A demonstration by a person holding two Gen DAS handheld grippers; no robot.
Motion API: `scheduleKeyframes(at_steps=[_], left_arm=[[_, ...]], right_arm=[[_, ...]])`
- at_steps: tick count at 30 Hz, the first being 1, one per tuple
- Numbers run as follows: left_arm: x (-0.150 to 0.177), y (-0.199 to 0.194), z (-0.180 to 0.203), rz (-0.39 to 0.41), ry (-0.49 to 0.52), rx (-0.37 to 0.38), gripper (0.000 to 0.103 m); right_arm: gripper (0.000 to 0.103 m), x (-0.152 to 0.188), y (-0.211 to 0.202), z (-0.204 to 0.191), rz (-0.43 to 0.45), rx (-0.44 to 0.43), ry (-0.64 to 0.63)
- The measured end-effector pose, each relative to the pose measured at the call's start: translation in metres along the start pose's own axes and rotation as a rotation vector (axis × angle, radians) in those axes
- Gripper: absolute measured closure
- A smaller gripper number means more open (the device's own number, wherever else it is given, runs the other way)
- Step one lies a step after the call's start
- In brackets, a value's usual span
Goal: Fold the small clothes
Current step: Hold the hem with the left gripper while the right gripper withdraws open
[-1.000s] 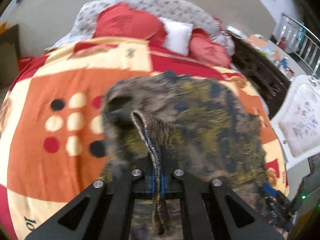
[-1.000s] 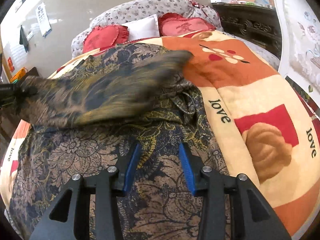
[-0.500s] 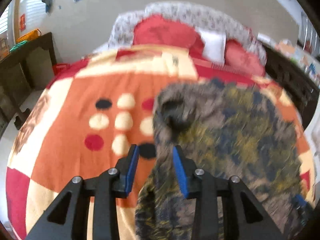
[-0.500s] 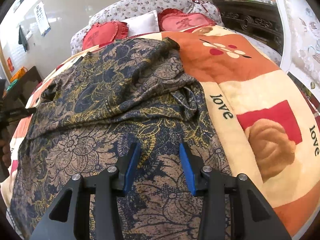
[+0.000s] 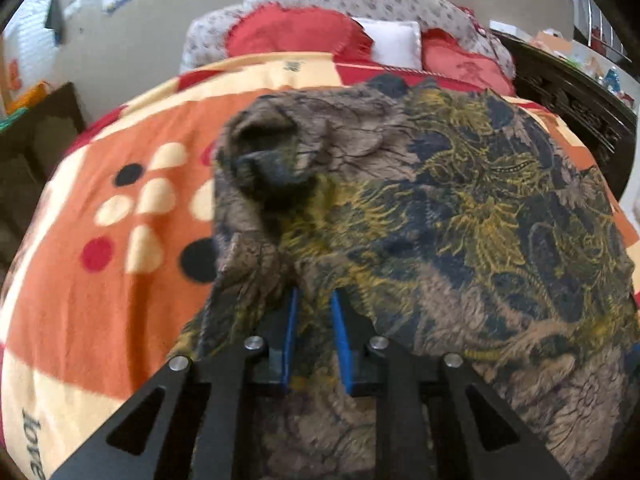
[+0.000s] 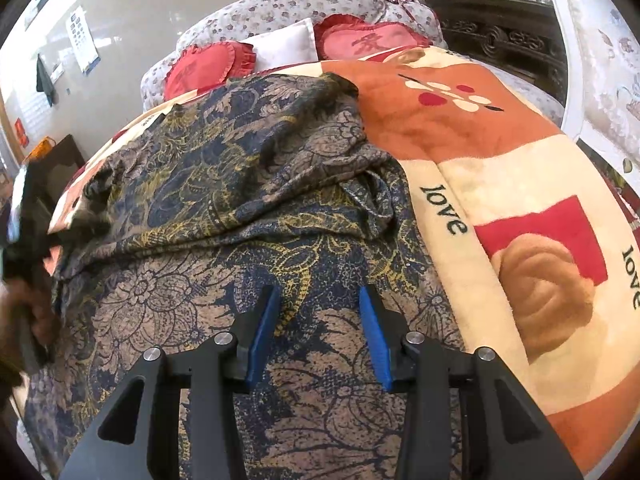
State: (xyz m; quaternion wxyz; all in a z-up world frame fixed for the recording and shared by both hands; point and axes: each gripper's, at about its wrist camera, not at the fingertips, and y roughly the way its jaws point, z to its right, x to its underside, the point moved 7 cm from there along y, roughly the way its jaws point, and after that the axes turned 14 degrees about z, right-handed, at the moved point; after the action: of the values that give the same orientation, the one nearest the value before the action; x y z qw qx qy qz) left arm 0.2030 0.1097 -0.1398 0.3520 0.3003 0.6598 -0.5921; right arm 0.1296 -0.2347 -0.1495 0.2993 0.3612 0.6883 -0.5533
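Bed [image 6: 520, 184] with patterned blanket carrying one brown floral garment [image 6: 224, 168], partly folded.
Nearest, right tool [image 6: 320, 332] hovers released over cloth; left tool [image 5: 314, 340], released half a second ago, now narrows around a raised fold without visibly clamping. Farther off, the flipped-over panel has settled, so a re-grip likely follows.

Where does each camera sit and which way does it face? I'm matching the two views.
Left wrist: on the left gripper, low at the garment, facing the pillows; its fingers show.
Right wrist: on the right gripper, above the garment, facing the pillows; its fingers show.
Shared: garment, blanket, pillows.
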Motion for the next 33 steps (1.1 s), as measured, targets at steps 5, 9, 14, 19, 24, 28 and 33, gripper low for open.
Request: scheduleKeyframes(at_steps=[5, 9, 14, 19, 24, 28, 33], left_arm=[[0.004, -0.009, -0.004, 0.019, -0.008, -0.053, 0.084], [0.005, -0.008, 0.000, 0.018, 0.009, -0.078, 0.084], [0.004, -0.005, -0.004, 0.019, -0.004, -0.065, 0.084], [0.004, -0.004, -0.005, 0.019, -0.002, -0.064, 0.084], [0.004, -0.004, -0.005, 0.019, -0.002, -0.064, 0.084], [0.004, -0.003, -0.004, 0.019, 0.007, -0.070, 0.084], [0.005, -0.003, -0.002, 0.019, 0.004, -0.067, 0.084]], right_arm=[[0.055, -0.040, -0.011, 0.006, 0.085, 0.002, 0.041], [0.055, -0.092, 0.029, 0.005, 0.073, 0.055, -0.041], [0.051, -0.071, 0.103, 0.018, -0.185, 0.062, -0.287], [0.033, -0.063, 0.094, 0.062, -0.207, 0.043, -0.145], [0.033, -0.077, 0.092, 0.057, -0.211, 0.134, -0.276], [0.072, -0.106, 0.089, 0.104, -0.183, 0.380, -0.157], [0.072, -0.146, 0.085, 0.033, -0.041, 0.017, -0.092]])
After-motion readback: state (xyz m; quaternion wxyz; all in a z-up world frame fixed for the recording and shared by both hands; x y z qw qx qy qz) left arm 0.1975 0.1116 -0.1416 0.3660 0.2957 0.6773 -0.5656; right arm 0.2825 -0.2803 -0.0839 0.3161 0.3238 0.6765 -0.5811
